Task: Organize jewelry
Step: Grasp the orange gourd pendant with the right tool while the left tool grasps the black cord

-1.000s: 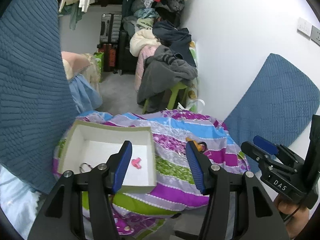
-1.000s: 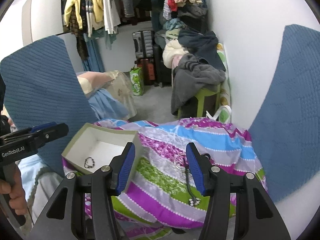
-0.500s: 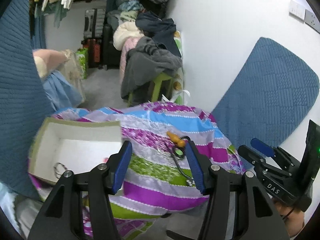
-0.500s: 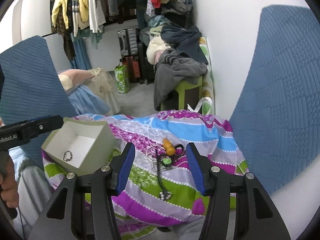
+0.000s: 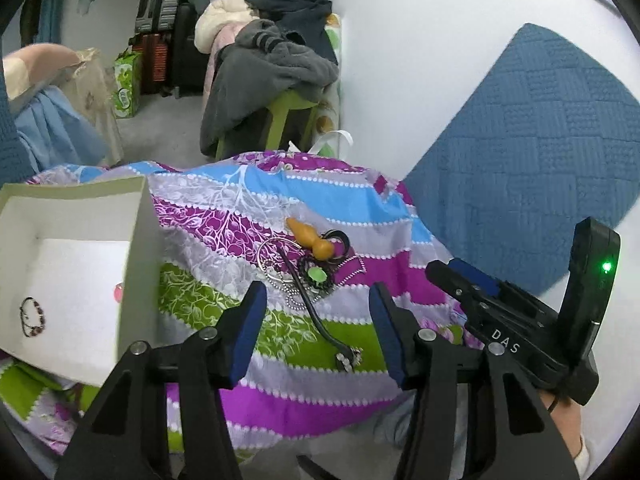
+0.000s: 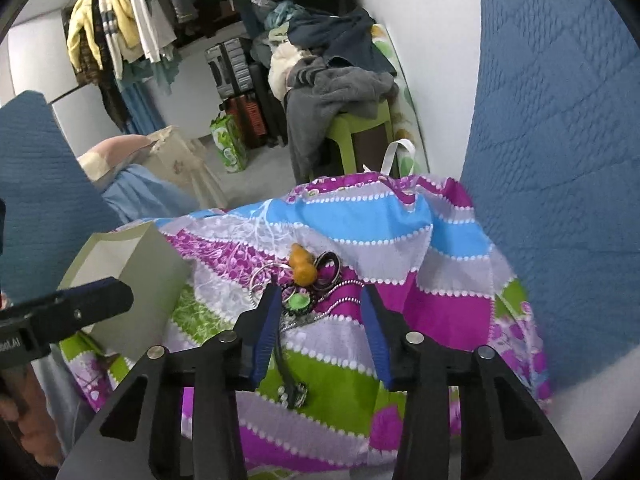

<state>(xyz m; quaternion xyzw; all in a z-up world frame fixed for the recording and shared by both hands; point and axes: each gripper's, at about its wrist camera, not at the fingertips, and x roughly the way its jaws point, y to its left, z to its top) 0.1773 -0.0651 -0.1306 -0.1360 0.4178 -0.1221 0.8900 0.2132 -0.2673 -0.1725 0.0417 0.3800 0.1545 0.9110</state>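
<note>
A heap of jewelry lies on the striped cloth [image 5: 352, 208]: an orange gourd pendant [image 5: 314, 237], a green brooch [image 5: 316, 276], silver rings and chains, a black strap [image 5: 316, 316]. The heap also shows in the right wrist view [image 6: 304, 280]. A white open box [image 5: 136, 248] at left holds a beaded bracelet [image 5: 32, 316] and a pink piece [image 5: 118, 290]. My left gripper [image 5: 316, 320] is open and empty, just short of the heap. My right gripper [image 6: 320, 320] is open and empty, over the heap's near side; it also shows in the left wrist view [image 5: 472, 284].
Blue quilted cushions [image 5: 540, 140] lean on the white wall at right and at left [image 6: 36, 184]. A green stool piled with clothes [image 5: 276, 68], suitcases [image 5: 160, 8] and a hanging rail of clothes [image 6: 120, 28] stand behind.
Both grippers have swung right, from the box toward the jewelry heap, and moved closer to it. Both stay open and empty.
</note>
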